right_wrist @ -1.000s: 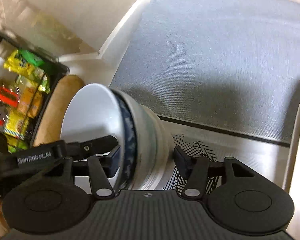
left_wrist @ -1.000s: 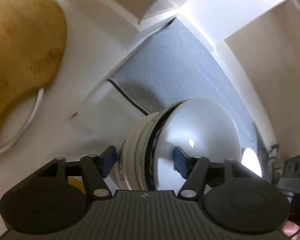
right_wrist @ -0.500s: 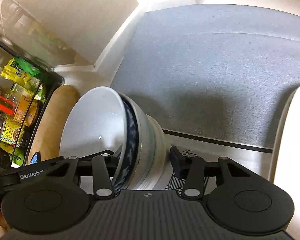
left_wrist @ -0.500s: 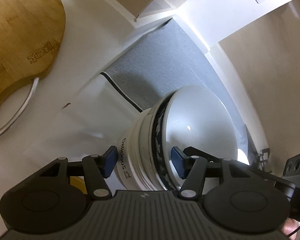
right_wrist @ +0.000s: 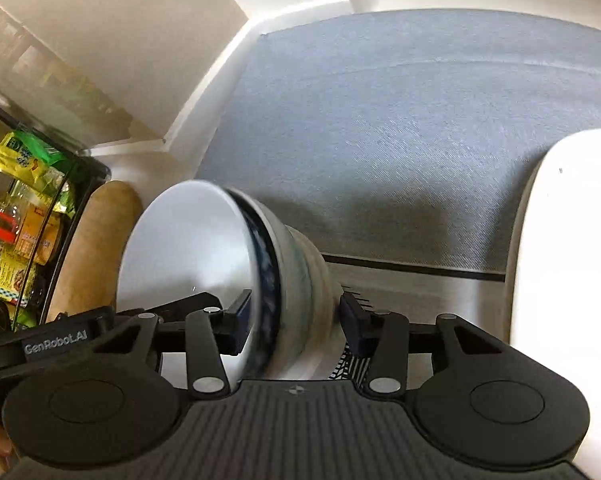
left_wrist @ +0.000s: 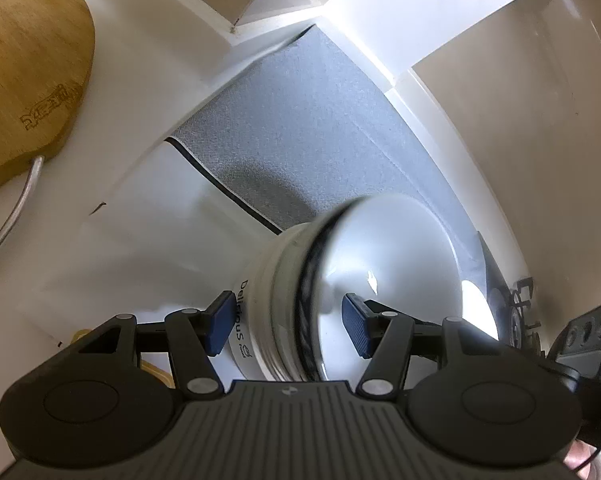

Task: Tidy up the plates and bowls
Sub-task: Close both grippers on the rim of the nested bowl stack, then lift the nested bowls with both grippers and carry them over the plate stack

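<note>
I see a big grey mat (right_wrist: 400,140) under a stack of bowls (left_wrist: 340,300) tipped on its side. My left gripper (left_wrist: 286,326) and right gripper (right_wrist: 296,320) sit half open around it; I cannot tell if they squeeze it.

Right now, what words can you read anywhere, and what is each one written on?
"DeliciouS": on the side of the white bowl in the stack.
"GenRoboLAI", as it seems to read: on the left gripper's arm, in the right wrist view.
Burned mark on the wooden cutting board: too blurred to read.
Packets in the black wire basket: print too small to read.
</note>
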The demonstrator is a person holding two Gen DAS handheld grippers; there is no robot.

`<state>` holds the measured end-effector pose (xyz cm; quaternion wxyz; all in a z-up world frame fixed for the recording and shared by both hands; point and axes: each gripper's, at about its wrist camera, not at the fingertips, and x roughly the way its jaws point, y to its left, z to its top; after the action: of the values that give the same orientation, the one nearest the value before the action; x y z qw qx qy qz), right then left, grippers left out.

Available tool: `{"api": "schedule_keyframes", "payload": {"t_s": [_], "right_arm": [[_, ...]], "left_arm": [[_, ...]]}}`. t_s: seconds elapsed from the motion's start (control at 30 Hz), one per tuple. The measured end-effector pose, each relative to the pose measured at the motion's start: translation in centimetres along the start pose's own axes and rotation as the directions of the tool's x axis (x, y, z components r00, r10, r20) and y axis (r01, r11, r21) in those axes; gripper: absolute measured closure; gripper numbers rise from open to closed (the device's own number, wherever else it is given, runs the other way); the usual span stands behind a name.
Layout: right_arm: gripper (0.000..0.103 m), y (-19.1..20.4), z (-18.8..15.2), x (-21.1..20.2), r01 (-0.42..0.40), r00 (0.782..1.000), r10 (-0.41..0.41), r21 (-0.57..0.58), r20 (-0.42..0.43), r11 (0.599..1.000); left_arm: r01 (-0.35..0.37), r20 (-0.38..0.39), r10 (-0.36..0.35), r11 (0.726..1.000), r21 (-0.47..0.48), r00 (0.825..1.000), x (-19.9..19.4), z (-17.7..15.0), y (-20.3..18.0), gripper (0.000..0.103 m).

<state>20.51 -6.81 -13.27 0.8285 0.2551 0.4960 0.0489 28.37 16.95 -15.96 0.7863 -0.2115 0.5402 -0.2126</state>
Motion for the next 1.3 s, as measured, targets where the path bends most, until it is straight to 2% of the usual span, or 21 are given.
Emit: {"api": "schedule_keyframes", "payload": {"t_s": [0.07,0.13,0.2,0.33,0.63,0.93,1.3], "right_arm": [[0.049,0.0,-0.1,0.1,-0.007,1.0,0.007,-0.006,0.01,1.0],[0.044,0.1,-0.2,0.4,-0.017,1.0,0.018,-0.021,0.011,1.0],[0.041,-0.3,-0.2,0.7,-0.038,0.999,0.038,0.006,0.018,0.999],[0.044,0.8,-0.1,0.3,-0.005,1.0,0.006,-0.043,0.015,0.999],[0.051,1.5,1.2,-0.6,-0.003,1.0,0.003,-0.136,0.001,0.991],[0.052,0.3,1.6,-2.6,0.003,1.0,0.002,-0.149,0.031,0.989],[0.052,-0.6,2.1,-5.3,0.03,0.994,-0.015,-0.136,0.112,0.99]], "left_arm": [[0.001,0.002,-0.001,1.0,-0.002,1.0,0.3,-0.1,0.2,0.04],[0.001,-0.01,-0.002,0.999,-0.038,1.0,1.1,-0.3,0.7,0.036],[0.026,-0.009,-0.027,0.997,-0.072,1.0,1.2,-0.3,1.4,0.036],[0.043,0.008,-0.042,0.995,-0.088,0.999,0.8,-0.8,1.9,0.037],[0.04,0.039,-0.035,0.99,-0.137,0.999,0.2,-1.6,1.1,0.038],[0.055,0.055,-0.05,0.993,-0.106,0.997,-0.6,-2.1,-0.9,0.038],[0.093,0.05,-0.091,0.995,-0.043,0.995,-0.4,-1.3,-3.5,0.037]]}}
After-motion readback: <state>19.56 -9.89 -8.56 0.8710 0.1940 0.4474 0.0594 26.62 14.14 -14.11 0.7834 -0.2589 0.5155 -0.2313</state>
